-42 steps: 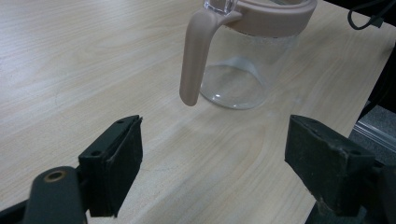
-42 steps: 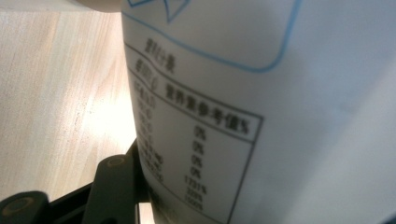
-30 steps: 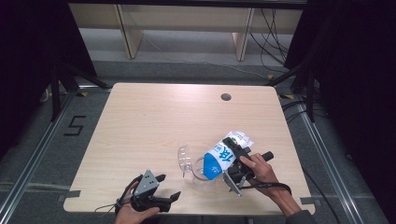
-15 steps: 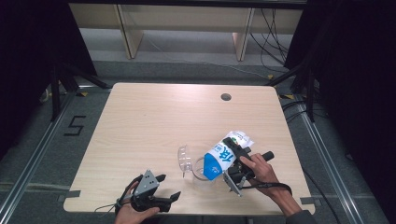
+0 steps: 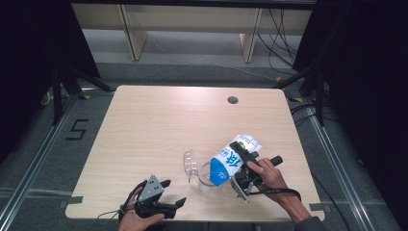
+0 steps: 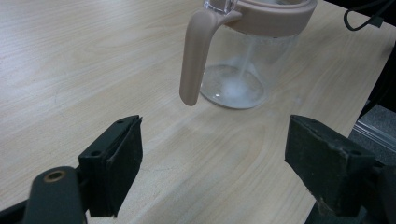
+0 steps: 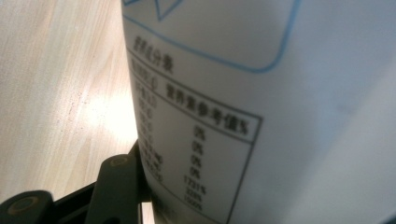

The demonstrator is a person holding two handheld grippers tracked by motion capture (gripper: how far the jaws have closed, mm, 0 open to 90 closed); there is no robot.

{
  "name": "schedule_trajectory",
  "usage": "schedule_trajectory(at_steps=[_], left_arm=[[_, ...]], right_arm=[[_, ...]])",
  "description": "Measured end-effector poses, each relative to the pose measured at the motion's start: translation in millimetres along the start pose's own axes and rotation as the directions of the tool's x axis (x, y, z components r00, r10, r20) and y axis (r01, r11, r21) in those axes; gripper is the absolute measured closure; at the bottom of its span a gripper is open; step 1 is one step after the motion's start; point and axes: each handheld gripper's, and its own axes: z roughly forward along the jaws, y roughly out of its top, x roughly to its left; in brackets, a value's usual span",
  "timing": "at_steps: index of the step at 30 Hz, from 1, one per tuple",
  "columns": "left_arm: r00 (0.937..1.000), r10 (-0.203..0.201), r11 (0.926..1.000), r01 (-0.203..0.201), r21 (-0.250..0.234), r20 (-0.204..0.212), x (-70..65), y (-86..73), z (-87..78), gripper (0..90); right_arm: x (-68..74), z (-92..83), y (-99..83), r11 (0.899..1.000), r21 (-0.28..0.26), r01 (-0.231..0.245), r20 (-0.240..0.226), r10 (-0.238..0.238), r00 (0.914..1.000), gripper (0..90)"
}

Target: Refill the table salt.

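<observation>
A white and blue printed bag [image 5: 230,161] is tipped with its blue end down over a clear jug [image 5: 208,182], and my right gripper [image 5: 240,158] is shut on the bag's body. In the right gripper view the bag's label [image 7: 261,93] presses against one black finger [image 7: 116,186]. The jug [image 6: 243,70] has a beige handle [image 6: 194,60] and rim, with a thin white stream and white grains at its bottom. Its clear lid [image 5: 190,163] stands flipped open to the left. My left gripper [image 5: 174,193] rests open near the table's front edge, its jaws [image 6: 215,158] wide apart short of the jug.
The light wooden table [image 5: 168,120] has a round cable hole [image 5: 233,100] at the back right. Its front edge runs just below both hands. Wooden shelf legs and cables stand on the floor beyond the far edge.
</observation>
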Motion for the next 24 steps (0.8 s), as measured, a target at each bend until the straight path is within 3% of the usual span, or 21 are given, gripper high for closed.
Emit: schedule_trajectory(at_steps=[17,18,24], left_arm=[[0.9999,0.015,0.9999,-0.015,0.006,-0.001,0.4,0.2,-0.5,18.8],[0.9999,0.015,0.9999,-0.015,0.007,-0.001,0.4,0.2,-0.6,18.8],[0.9999,0.015,0.9999,-0.015,0.006,-0.001,0.5,0.2,-0.5,18.8]], right_arm=[[-0.6,-0.4,0.2,1.000,0.006,0.009,0.013,-0.009,0.9999,47.8],[2.7,0.1,-0.4,1.000,0.008,-0.027,0.004,0.027,0.9996,47.8],[3.0,-0.3,0.1,1.000,0.014,-0.024,0.004,0.024,0.9997,47.9]])
